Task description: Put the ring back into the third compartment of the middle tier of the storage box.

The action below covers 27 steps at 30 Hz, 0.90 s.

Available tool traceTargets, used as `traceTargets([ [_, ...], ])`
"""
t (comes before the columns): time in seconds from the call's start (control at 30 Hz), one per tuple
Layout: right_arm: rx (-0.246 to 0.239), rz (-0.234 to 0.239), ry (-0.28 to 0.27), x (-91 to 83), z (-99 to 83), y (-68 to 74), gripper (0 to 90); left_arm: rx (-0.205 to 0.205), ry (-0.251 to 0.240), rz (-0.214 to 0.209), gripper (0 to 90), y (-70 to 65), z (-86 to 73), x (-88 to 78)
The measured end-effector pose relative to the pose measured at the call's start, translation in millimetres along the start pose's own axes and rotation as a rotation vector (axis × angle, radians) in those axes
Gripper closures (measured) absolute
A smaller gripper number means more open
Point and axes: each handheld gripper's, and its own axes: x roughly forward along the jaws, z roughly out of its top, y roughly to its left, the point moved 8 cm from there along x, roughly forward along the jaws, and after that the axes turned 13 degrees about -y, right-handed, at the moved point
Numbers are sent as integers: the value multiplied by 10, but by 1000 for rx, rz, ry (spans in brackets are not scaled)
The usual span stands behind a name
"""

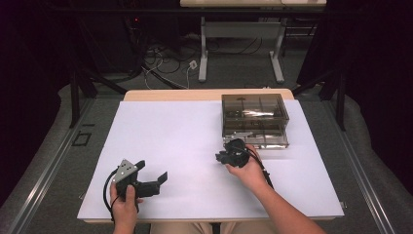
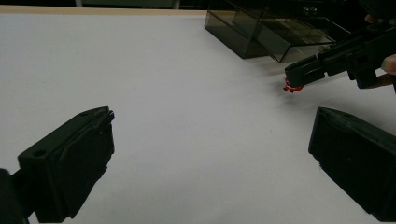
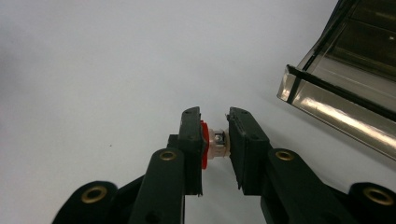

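Note:
A small red and clear plastic part [image 3: 214,143] sits pinched between the jaws of my right gripper [image 3: 215,122], just above the white table. That gripper [image 1: 225,157] hovers in front of a smoky transparent drawer box [image 1: 254,119] whose lower drawer [image 3: 345,93] is pulled out. From the left gripper view the red part [image 2: 292,86] pokes out under the right gripper's jaws. My left gripper [image 1: 153,171] is at the near left of the table, jaws spread wide and empty [image 2: 210,149].
A white sheet [image 1: 170,136] covers the table top. Beyond the far edge is a floor with cables [image 1: 160,63] and the legs of another table [image 1: 204,58]. Dark curtains stand at both sides.

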Motion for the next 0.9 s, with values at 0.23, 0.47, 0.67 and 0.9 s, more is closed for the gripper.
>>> traceTargets([
  [0.23, -6, 2, -15, -47, 39, 25, 760, 1, 0, -1, 4, -2, 0, 3],
  [0.47, -8, 7, -56, -75, 87, 35, 760, 0, 1, -1, 4, -3, -2, 4],
  [0.67, -14, 4, -84, -120, 133, 42, 760, 1, 2, -1, 4, -4, -2, 3],
  [0.9, -8, 3, -115, -164, 178, 53, 760, -1, 4, -1, 4, -5, -4, 3],
])
